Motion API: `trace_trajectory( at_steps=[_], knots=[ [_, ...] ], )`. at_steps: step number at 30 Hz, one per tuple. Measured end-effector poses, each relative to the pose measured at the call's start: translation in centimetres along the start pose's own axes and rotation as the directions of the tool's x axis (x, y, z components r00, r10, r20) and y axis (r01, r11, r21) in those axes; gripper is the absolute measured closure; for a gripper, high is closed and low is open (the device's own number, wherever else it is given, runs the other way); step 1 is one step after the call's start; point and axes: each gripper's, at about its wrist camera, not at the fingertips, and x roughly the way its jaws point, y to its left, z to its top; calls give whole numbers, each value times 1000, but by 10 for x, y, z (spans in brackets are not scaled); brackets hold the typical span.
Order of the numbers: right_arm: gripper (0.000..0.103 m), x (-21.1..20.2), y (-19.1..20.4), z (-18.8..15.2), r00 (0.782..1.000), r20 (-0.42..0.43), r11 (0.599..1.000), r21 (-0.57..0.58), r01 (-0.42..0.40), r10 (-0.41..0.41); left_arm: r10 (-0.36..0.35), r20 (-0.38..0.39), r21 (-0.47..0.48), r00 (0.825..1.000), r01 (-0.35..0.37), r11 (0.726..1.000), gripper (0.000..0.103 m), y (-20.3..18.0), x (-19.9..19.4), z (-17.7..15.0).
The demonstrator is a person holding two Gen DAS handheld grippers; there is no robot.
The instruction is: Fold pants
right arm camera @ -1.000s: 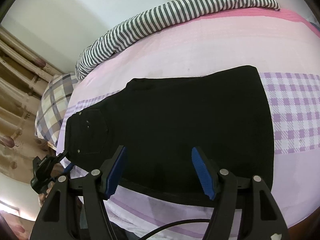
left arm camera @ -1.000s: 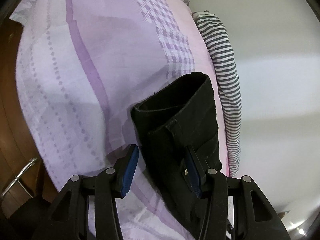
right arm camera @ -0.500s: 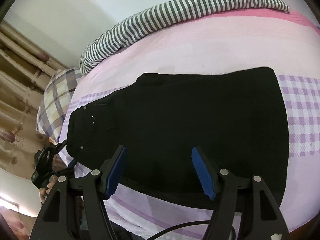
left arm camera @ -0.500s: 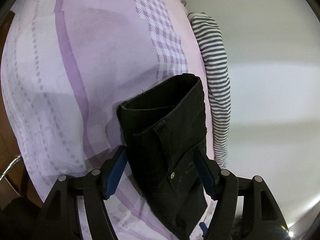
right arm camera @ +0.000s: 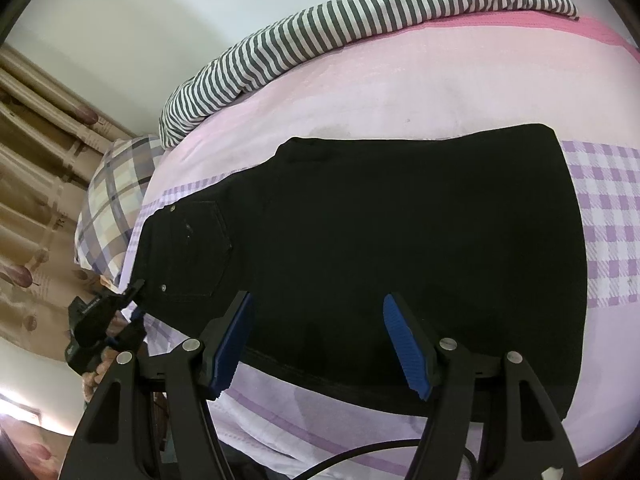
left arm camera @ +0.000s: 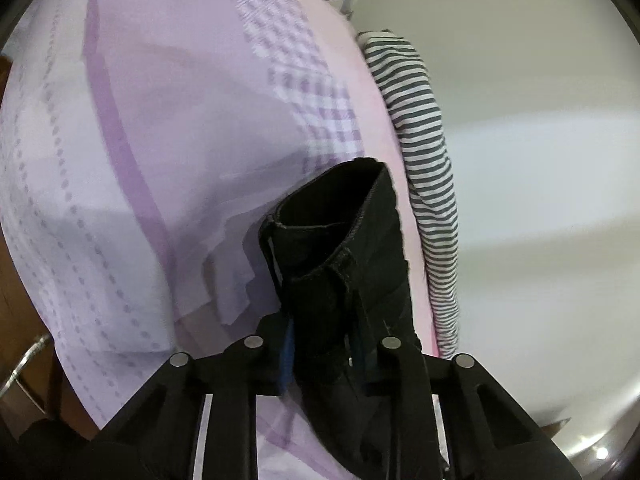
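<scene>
Black pants (right arm camera: pixel 380 240) lie folded flat on the pink and purple bed sheet (right arm camera: pixel 420 92), waistband and back pocket to the left. My left gripper (left arm camera: pixel 322 344) is shut on the waistband corner of the pants (left arm camera: pixel 344 264), lifting it slightly; it also shows in the right wrist view (right arm camera: pixel 132 300) at the pants' left edge. My right gripper (right arm camera: pixel 316 340) is open and empty, hovering over the near edge of the pants.
A grey-and-white striped cloth (right arm camera: pixel 360 24) lies along the far edge of the bed by the white wall. A plaid pillow (right arm camera: pixel 112 196) sits at the left, with brown curtains (right arm camera: pixel 36 160) behind. The bed's wooden edge (left arm camera: pixel 16 320) shows at left.
My left gripper has closed on the pants' waistband; it was open around it before. The right gripper has drawn slightly back, staying open.
</scene>
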Motion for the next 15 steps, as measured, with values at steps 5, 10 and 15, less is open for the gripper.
trace_trajectory(
  at_steps=[5, 10, 15],
  knots=[
    [38, -8, 2, 1, 999, 35, 1000, -6, -4, 4, -8, 24, 224, 1000, 2, 975, 84, -66, -8, -14],
    [38, -28, -4, 7, 995, 98, 1000, 6, -3, 2, -51, -49, 470, 998, 68, 880, 85, -147, 6, -50],
    [38, -54, -26, 12, 986, 166, 999, 49, 8, -16, -41, -205, 634, 978, 164, 756, 86, -209, 43, -113]
  ],
)
